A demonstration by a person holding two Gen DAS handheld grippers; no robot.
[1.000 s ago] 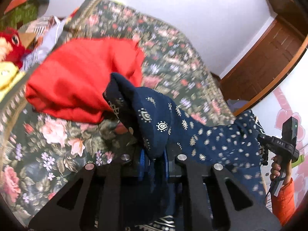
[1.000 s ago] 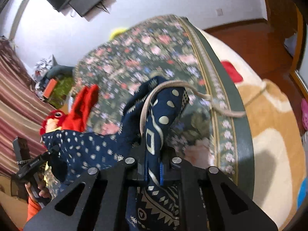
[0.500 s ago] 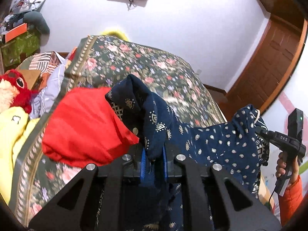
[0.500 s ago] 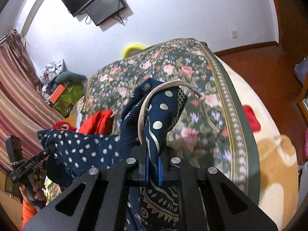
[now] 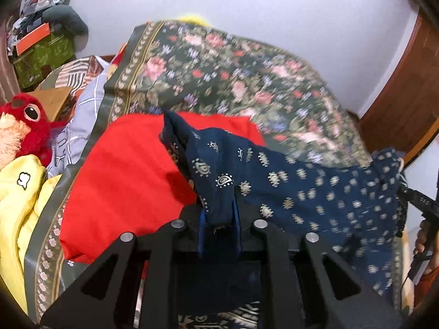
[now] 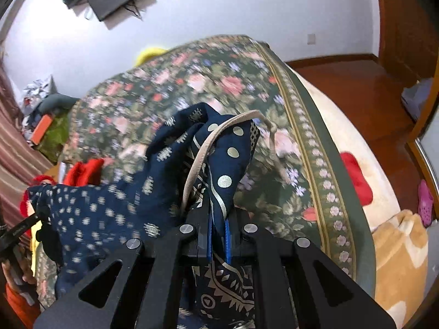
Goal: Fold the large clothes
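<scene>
Left wrist view: the left gripper (image 5: 219, 219) has a bunch of the navy patterned garment (image 5: 315, 192) between its blue pads, and the jaws are opening a little while the cloth is between them. The garment runs from the lower centre to the right edge of the frame, where the right gripper (image 5: 417, 200) holds its other end. Behind it, at centre left, a red cloth (image 5: 123, 181) lies on the floral bedspread (image 5: 233, 82). A red plush toy (image 5: 27, 120) is at the left edge.

In the right wrist view, the right gripper (image 6: 218, 233) is clenched on the garment's edge with a beige drawstring (image 6: 203, 150) looping above it. The cloth stretches to the left gripper (image 6: 19, 229) at the lower left.
</scene>
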